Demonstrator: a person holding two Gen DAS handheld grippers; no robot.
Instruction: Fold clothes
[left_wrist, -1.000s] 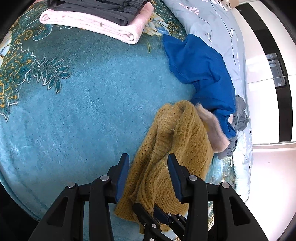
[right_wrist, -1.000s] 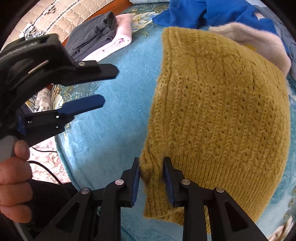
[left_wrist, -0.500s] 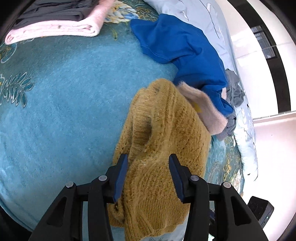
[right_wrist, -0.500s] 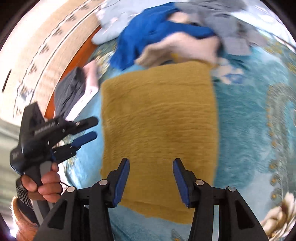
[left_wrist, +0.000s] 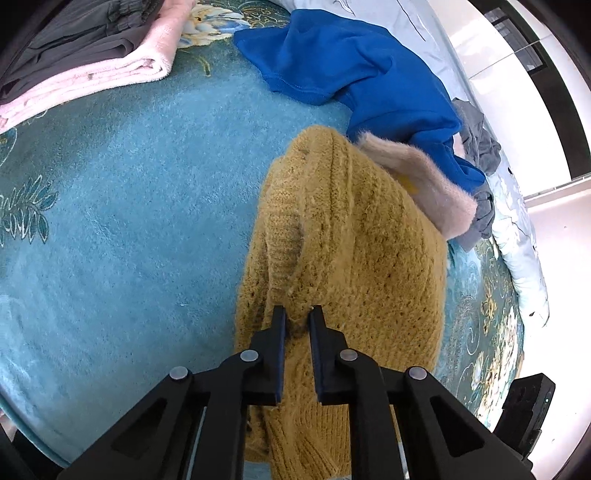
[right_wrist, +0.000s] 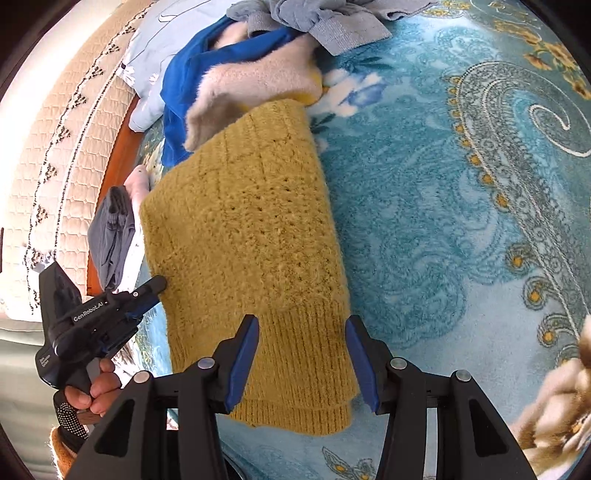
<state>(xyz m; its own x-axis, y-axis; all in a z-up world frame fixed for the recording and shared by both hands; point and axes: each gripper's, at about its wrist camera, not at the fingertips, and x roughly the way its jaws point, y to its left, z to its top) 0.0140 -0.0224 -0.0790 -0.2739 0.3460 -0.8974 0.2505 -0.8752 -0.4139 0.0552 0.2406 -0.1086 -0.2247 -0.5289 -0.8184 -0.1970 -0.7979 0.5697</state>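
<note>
Pinching one mustard sweater (left_wrist: 354, 258), the left tongs (left_wrist: 297, 317) grip; right tongs (right_wrist: 302, 332) spread above it.

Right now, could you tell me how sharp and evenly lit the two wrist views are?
Left wrist view: sharp on the mustard-yellow knitted sweater, overexposed white at the right edge. Right wrist view: also sharp, strong fisheye bending at the rim, blown-out brightness upper left.

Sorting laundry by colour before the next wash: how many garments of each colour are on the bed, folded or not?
Mustard yellow: 1, knit sweater
Blue: 1, sweatshirt
Beige-pink fuzzy: 1, garment
Grey, crumpled: 1 at least, clothes
Pink, folded: 1, item
Dark grey, folded: 1, trousers
Total: 6
</note>
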